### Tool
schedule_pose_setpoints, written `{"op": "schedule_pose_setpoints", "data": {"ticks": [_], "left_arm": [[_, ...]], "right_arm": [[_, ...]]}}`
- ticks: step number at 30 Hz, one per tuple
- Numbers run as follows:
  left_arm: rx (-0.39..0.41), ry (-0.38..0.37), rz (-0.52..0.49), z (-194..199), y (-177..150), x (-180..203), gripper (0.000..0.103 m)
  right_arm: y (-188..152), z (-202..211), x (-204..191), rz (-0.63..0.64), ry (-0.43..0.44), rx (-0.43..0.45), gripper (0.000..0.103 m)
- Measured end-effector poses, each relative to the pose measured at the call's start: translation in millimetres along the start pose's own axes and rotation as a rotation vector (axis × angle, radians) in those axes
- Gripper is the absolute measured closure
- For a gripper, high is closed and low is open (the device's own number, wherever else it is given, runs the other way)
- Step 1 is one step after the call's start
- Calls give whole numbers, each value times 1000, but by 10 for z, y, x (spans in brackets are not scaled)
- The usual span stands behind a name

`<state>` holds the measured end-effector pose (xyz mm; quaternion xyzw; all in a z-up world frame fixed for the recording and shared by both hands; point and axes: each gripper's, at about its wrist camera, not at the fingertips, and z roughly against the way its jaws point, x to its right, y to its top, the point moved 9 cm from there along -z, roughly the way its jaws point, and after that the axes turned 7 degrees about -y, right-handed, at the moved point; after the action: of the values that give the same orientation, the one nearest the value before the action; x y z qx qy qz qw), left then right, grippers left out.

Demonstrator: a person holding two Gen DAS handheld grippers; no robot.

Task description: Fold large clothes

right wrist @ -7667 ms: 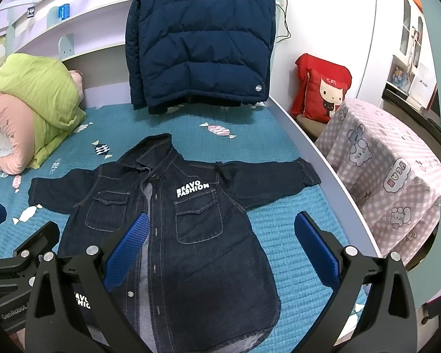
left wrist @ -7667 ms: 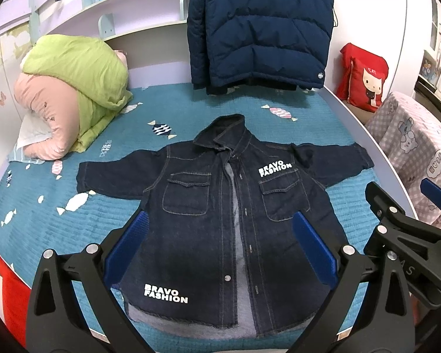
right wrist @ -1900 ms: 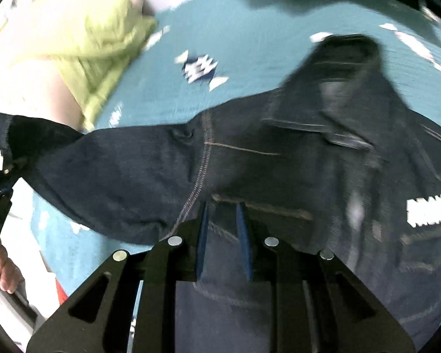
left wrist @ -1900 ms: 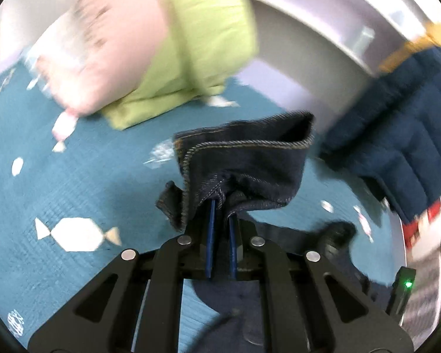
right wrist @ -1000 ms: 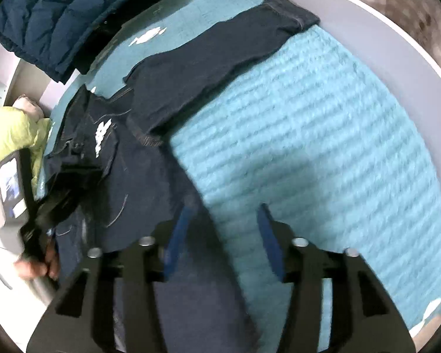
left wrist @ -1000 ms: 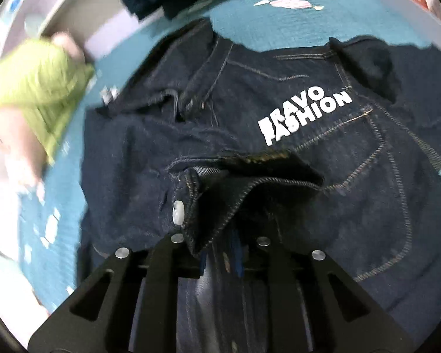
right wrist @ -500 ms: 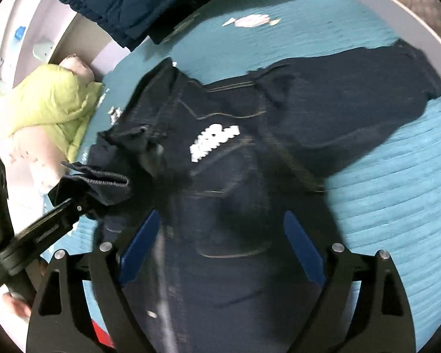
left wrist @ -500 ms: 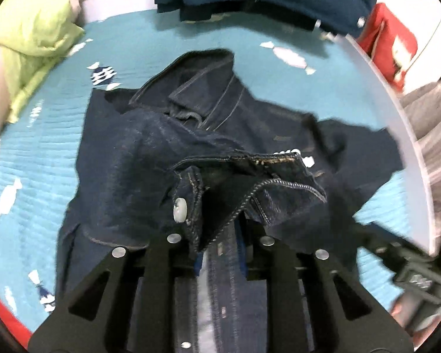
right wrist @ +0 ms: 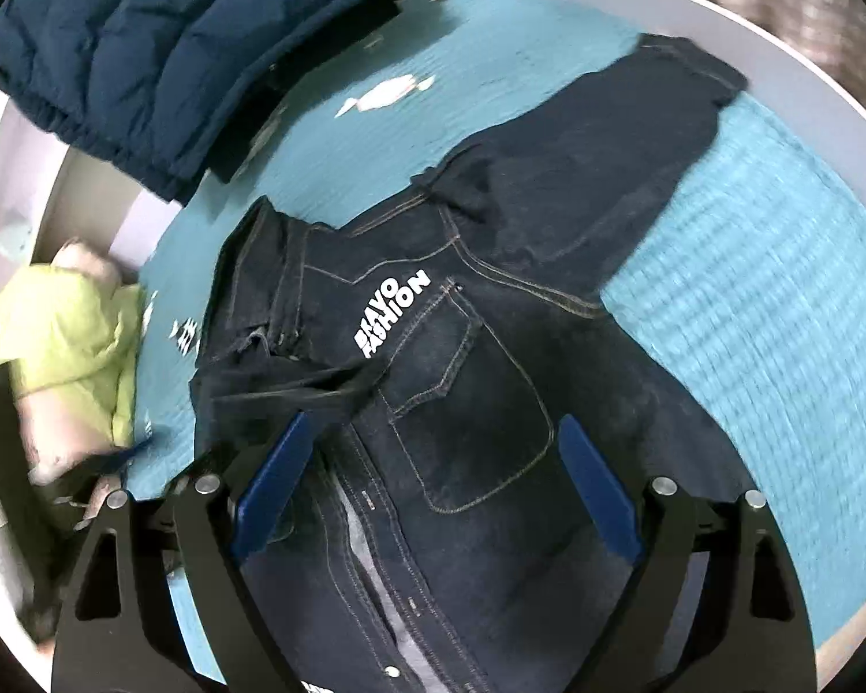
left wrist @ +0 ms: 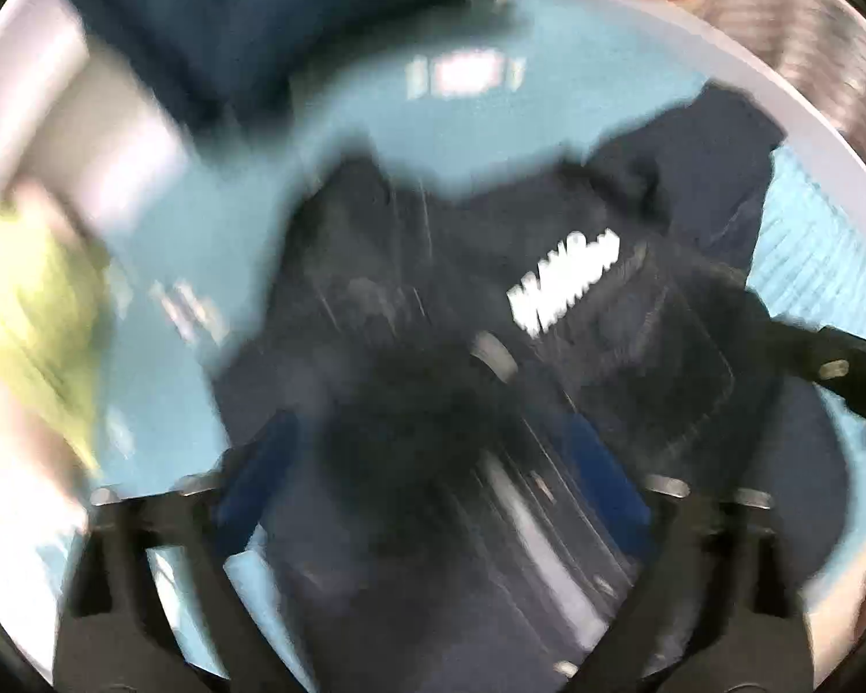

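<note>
A: Left wrist view first. It's badly smeared, but the left gripper point(left wrist: 427, 485) has its jaws spread wide; they have just been opening, and dark cloth shows between them, apparently dropping free, no pad pressing on it.

B: And the denim jacket point(left wrist: 635, 358)?

A: Lying on the teal bedspread point(left wrist: 369, 115), white chest lettering point(left wrist: 566, 280) up. The blur hides how the folded-in sleeve lies.

B: Right wrist view?

A: Sharper. The right gripper point(right wrist: 427, 491) stands wide above the jacket point(right wrist: 473, 404), gripping nothing. One sleeve point(right wrist: 294, 390) lies bunched across the front beside the lettering point(right wrist: 392, 312); the other sleeve point(right wrist: 606, 133) stretches out flat toward the bed's edge. A navy puffer coat point(right wrist: 173, 40) hangs beyond, green bedding point(right wrist: 69, 329) to the side.

B: Risks?

A: I'd judge the dropped sleeve has landed rumpled, so the fold could set crooked unless smoothed. Grabbing the outstretched cuff alone might drag the whole body sideways.
</note>
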<state>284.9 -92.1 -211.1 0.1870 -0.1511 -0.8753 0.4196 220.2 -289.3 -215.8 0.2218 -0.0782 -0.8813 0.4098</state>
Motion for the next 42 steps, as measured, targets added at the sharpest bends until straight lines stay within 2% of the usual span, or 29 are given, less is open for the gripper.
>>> {"op": "schedule_pose_setpoints", "data": {"ticks": [1,2,3,4,7,9,11,15,19,22,25,26,27,29,30,31,32,33,34,35,37,40,41,42], "left_arm": [[54,-7,-58,149,76,85,7],[78,-58,-89,251,131,179,7],[83,-93,-102,311,171,243,7],[82,-91,-105,332,187,255,7],[98,-74,-42,357,211,164,7],[78,-80,19,328,138,49,7],[65,-91,102,265,26,-119,7],[24,-121,299,59,-367,-520,7],[-44,-119,572,-244,-916,-1031,8],[-74,-148,730,-425,-1268,-1308,8],[-93,-173,826,-587,-1522,-1513,9],[-91,-194,855,-657,-1586,-1572,13],[-90,-219,883,-740,-1640,-1622,30],[-139,-263,926,-931,-1745,-1635,42],[-170,-273,939,-1035,-1813,-1653,53],[-198,-261,932,-1145,-1886,-1651,59],[-223,-248,914,-1220,-1944,-1636,69],[-223,-245,904,-1240,-1970,-1622,71],[-212,-244,901,-1223,-1968,-1624,72],[-208,-235,896,-1195,-1977,-1623,77],[-210,-239,899,-1174,-2020,-1604,78],[-222,-237,916,-1207,-2135,-1565,81],[-211,-230,912,-1199,-2142,-1556,81],[-207,-222,907,-1196,-2142,-1544,81]], "right_arm": [[-28,16,-21,-2,2,4,19],[-51,29,-29,-1,3,8,19],[-59,46,-23,-20,17,18,18],[-67,60,18,-56,34,20,13],[-60,88,126,-108,58,17,9],[-21,66,128,-81,64,8,9],[19,-26,79,-42,75,-26,9],[-27,-409,-172,39,165,-175,9],[-195,-923,-357,76,181,-344,9],[-292,-1185,-524,69,232,-412,9],[-337,-1385,-662,33,273,-449,9],[-357,-1442,-707,21,285,-460,9],[-391,-1492,-725,17,278,-471,10],[-449,-1606,-767,-6,266,-496,20],[-467,-1620,-831,-16,300,-494,46],[-455,-1609,-898,9,311,-475,72],[-389,-1578,-905,57,256,-417,79],[-305,-1521,-930,99,220,-356,88],[-209,-1413,-1006,139,227,-300,89],[-151,-1320,-1079,167,250,-270,89],[24,-988,-1306,285,290,-170,90],[203,-680,-1474,423,286,-28,90],[261,-730,-1459,455,246,-35,90],[267,-847,-1394,452,201,-80,89]]}}
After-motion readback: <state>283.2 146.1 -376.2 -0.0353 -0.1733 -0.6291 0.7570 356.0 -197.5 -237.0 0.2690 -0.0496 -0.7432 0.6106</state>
